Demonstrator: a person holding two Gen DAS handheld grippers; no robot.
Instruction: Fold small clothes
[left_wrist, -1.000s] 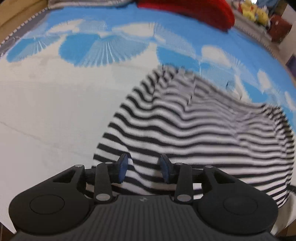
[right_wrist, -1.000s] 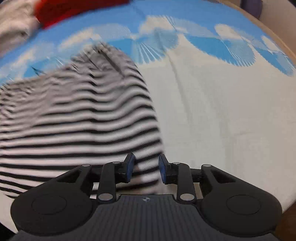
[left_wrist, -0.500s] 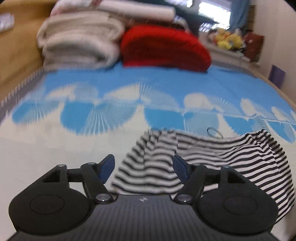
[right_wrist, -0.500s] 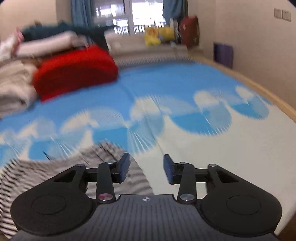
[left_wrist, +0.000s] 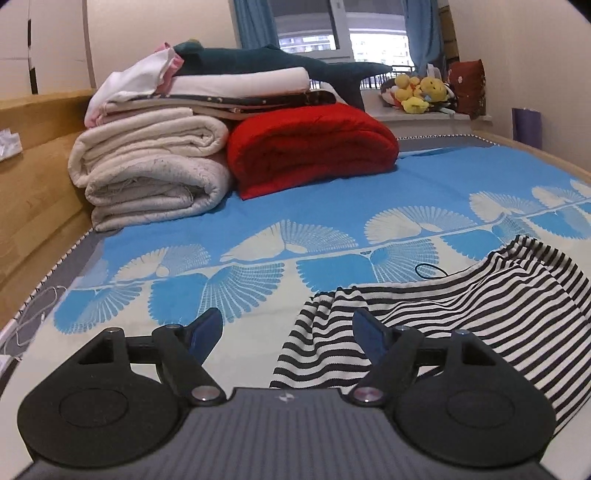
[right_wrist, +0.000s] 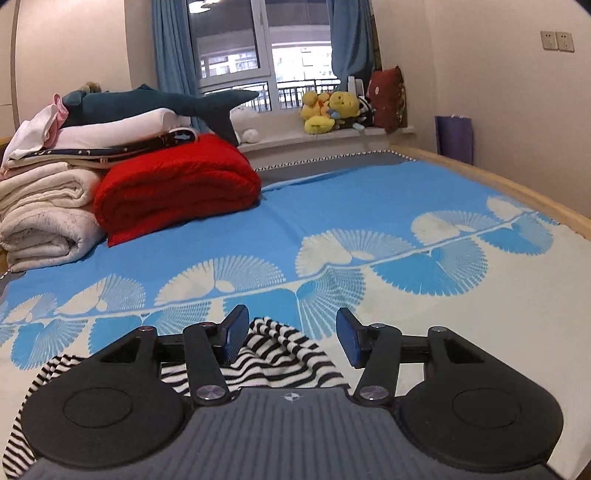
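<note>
A black-and-white striped garment (left_wrist: 461, 314) lies on the blue and cream bed cover (left_wrist: 258, 229), low and to the right in the left wrist view. My left gripper (left_wrist: 286, 332) hovers above the garment's left edge, its jaws opening with nothing between the pads. In the right wrist view the same striped garment (right_wrist: 280, 358) bunches up just below my right gripper (right_wrist: 291, 338). That gripper's jaws are opening too, and its blue pads touch no cloth.
Folded cream blankets (left_wrist: 147, 173) and a red quilt (left_wrist: 310, 147) are stacked at the bed's far left, with a dark plush shark (right_wrist: 159, 107) on top. Plush toys (right_wrist: 332, 110) sit on the windowsill. A wooden bed rail (right_wrist: 517, 188) runs along the right.
Both grippers let go of the striped garment, widened their jaws and rose, tilting up from the cloth toward the far end of the bed. The garment now lies lower in both views.
</note>
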